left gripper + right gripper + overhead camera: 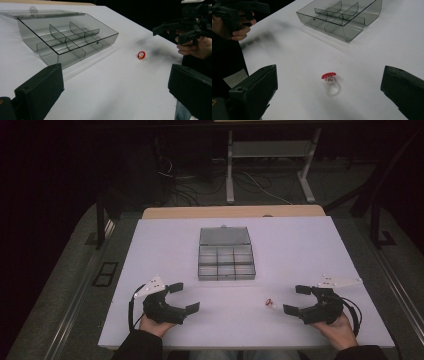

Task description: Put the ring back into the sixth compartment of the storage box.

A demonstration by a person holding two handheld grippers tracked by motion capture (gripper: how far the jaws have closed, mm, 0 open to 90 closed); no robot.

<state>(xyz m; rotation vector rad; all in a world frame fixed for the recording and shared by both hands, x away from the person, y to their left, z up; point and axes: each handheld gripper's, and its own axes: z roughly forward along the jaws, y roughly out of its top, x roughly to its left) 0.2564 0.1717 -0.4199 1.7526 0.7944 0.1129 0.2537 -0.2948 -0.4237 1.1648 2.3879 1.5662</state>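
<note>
Ring (330, 82) lies ahead of wide-open, empty right hand-held gripper (329, 95), divided box (340, 17) well beyond.

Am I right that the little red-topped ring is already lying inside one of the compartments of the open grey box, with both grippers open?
Not quite. The ring lies on the bare white table, apart from the open grey box, as the right gripper view shows. It sits just ahead of the right gripper. Both that and the left gripper are indeed open.

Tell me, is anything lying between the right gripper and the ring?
Nothing: in the right gripper view, only bare white table separates the open right gripper from the red-topped ring.
</note>
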